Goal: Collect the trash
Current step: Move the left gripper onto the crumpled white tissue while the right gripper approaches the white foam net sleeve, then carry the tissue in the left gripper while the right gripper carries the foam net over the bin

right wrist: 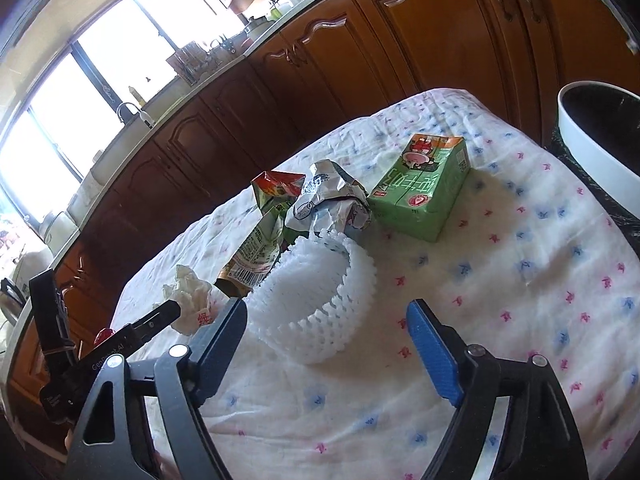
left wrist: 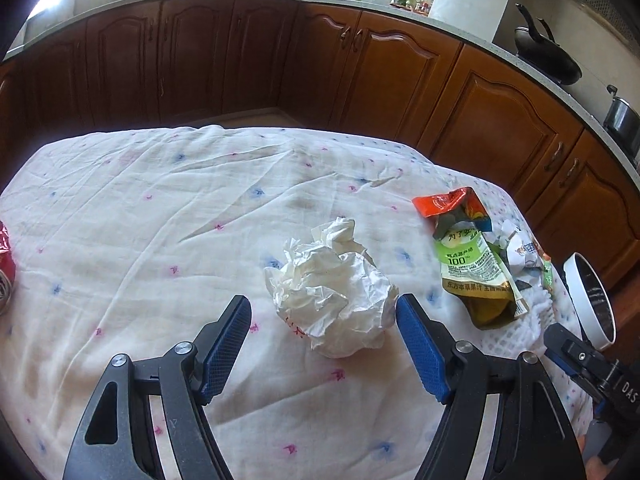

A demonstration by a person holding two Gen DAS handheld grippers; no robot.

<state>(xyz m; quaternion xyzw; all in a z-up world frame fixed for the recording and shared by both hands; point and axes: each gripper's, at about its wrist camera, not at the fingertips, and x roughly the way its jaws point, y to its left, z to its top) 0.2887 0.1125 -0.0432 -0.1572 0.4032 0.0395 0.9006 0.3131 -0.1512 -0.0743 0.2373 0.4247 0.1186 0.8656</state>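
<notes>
Left claw (left wrist: 324, 344) is open, its pads either side of the crumpled paper wad (left wrist: 332, 292) at lower centre of the frame, right pad about touching it, no grip yet. Right claw (right wrist: 326, 334) is open too, foam fruit net (right wrist: 316, 300) dead ahead between its fingers. Bin (right wrist: 600, 148) sits at the right edge, off the bench (right wrist: 520, 260).

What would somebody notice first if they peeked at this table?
Probably the crumpled white paper ball in the middle of the flowery tablecloth, right between the open blue pads of the left tool. Next, the white foam net in front of the open right tool, with a green drink carton beyond it near the white-rimmed bin.
</notes>
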